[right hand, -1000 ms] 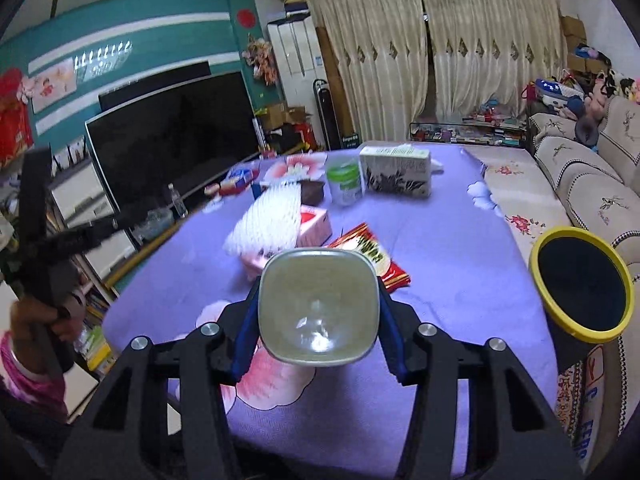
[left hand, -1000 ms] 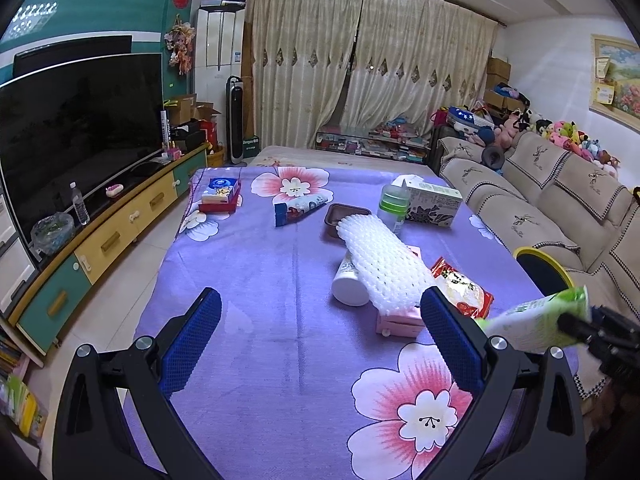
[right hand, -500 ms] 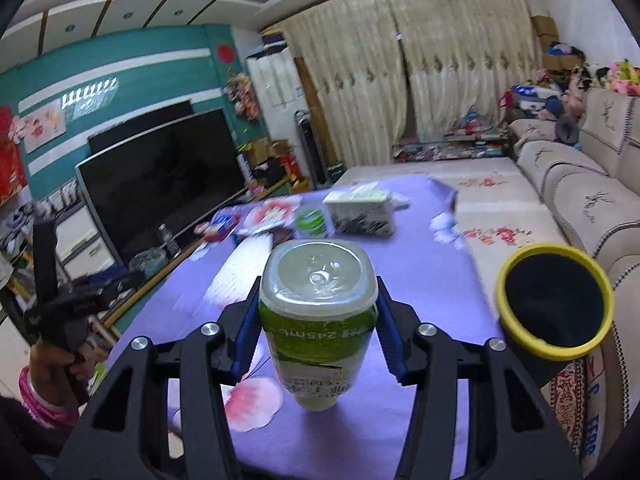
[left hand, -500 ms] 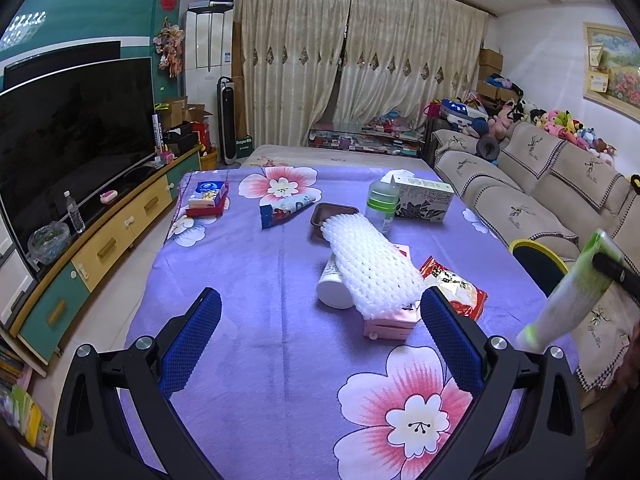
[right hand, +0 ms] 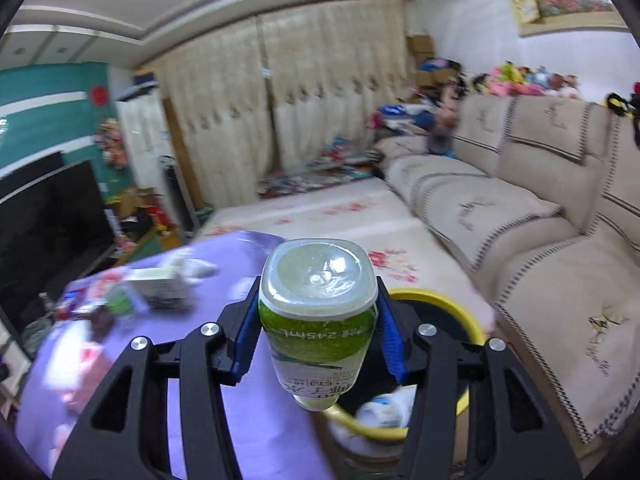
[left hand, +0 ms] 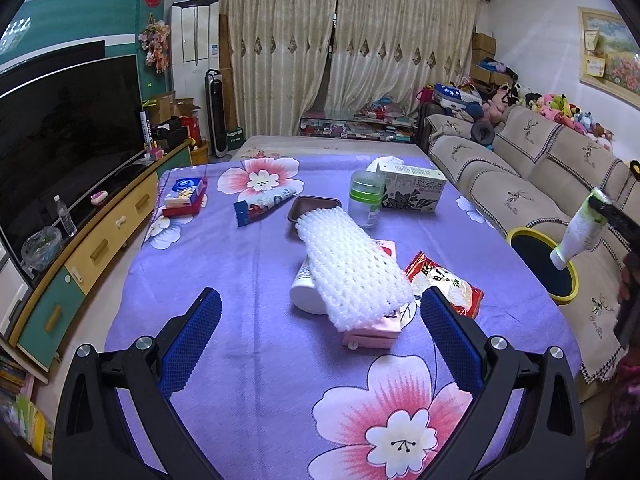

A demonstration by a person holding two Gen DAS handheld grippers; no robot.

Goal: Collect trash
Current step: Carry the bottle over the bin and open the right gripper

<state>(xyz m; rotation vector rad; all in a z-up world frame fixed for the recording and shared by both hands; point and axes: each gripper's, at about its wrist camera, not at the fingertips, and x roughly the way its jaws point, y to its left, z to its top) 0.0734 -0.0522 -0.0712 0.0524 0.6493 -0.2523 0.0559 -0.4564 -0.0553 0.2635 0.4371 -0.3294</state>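
The right hand-held gripper (right hand: pixel 318 330) clamps a green-labelled clear plastic bottle (right hand: pixel 316 320), neck down, above the yellow-rimmed black trash bin (right hand: pixel 440 298) beside the purple flowered desk (left hand: pixel 256 280). The left hand-held gripper (left hand: pixel 320 344) hangs wide open and empty over the desk, near a white foam net sleeve (left hand: pixel 348 268) and red snack wrapper (left hand: pixel 444 284).

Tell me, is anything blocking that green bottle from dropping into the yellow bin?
Nothing visible does. The bottle, clamped in the right hand-held gripper, hangs neck-down right over the bin. The bin's mouth is open, with some trash already lying low inside.
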